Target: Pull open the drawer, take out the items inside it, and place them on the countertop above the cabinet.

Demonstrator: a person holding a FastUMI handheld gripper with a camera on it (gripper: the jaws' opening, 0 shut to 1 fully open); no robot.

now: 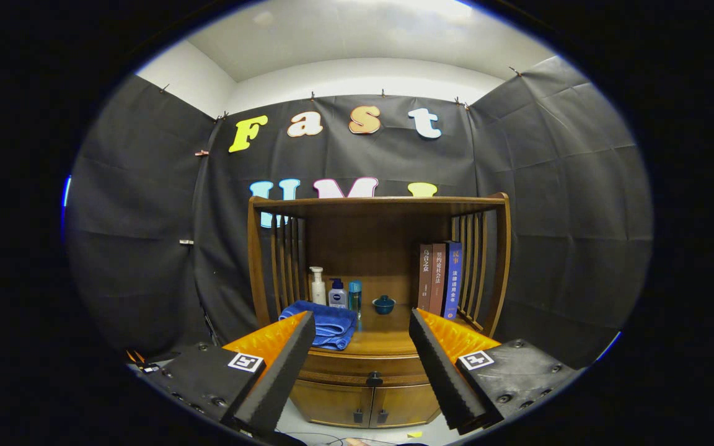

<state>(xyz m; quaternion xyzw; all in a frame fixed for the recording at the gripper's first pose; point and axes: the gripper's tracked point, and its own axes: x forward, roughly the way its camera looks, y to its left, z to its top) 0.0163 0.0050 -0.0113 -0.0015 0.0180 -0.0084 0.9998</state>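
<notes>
While your gripper [362, 322] hangs well short of the cabinet [372, 371], jaws wide and holding nothing | drawer [366, 373] shut, knob [374, 377] between the fingers [282, 365] | tabletop [388, 342] carries blue towel [326, 321], three bottles [335, 291], small bowl [383, 303], books [440, 279] upright by the right rails.

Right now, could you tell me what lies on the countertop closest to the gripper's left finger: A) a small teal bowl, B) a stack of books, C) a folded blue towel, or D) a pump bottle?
C: the folded blue towel lies on the countertop just beyond the left finger of the open gripper.
</notes>
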